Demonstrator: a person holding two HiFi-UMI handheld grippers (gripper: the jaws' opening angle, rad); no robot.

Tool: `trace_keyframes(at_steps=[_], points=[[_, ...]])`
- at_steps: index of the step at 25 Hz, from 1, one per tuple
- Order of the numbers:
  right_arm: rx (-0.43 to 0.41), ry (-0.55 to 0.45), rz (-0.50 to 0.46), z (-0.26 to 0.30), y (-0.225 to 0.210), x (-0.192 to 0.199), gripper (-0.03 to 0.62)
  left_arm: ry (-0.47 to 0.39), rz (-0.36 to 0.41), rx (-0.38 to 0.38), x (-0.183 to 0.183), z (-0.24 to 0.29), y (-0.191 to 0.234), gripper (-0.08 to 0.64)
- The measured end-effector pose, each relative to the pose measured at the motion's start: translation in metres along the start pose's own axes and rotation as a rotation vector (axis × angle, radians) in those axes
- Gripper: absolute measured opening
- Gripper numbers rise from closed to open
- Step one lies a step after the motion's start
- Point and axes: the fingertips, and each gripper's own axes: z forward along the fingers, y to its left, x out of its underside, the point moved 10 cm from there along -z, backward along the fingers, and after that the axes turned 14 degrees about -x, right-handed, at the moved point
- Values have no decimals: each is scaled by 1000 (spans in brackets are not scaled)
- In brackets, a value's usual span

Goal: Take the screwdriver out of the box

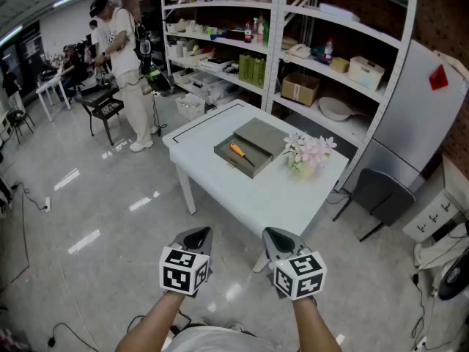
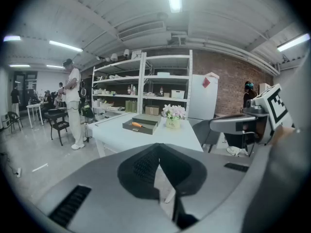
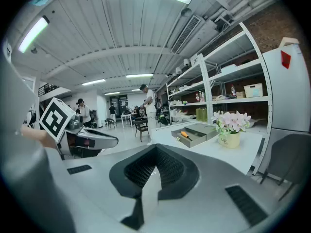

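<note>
Two grippers showed side by side over the floor: the left gripper [image 1: 196,235] and the right gripper [image 1: 277,235]. Each had its jaws brought fully together at the tips, with nothing between them. One white table [image 1: 271,196] stood ahead of both, well apart from them. One grey box [image 1: 233,164] sat on it, and one screwdriver [image 1: 240,153] with an orange handle lay inside that box, straight ahead of the left gripper and ahead and to the left of the right one. One grey lid [image 1: 264,136] lay against the box's far side. One pot of flowers [image 1: 306,169] stood just to the right of the box. One person [image 1: 121,50] stood far off to the left of the table. The screwdriver's dark shaft was thin and hard to make out. Both forearms [image 1: 157,325] were cut off at the head view's lower edge.
</note>
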Motion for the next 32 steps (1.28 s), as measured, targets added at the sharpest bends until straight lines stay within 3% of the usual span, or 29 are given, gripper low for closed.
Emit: trace_keyframes(at_steps=[16,32], points=[[-10,0,-10,18,-22,0,11,25,2,-7,-3,25,-7,5],[50,26,30,107,-69,-21,41,60,18,69,-34,124,52,5]])
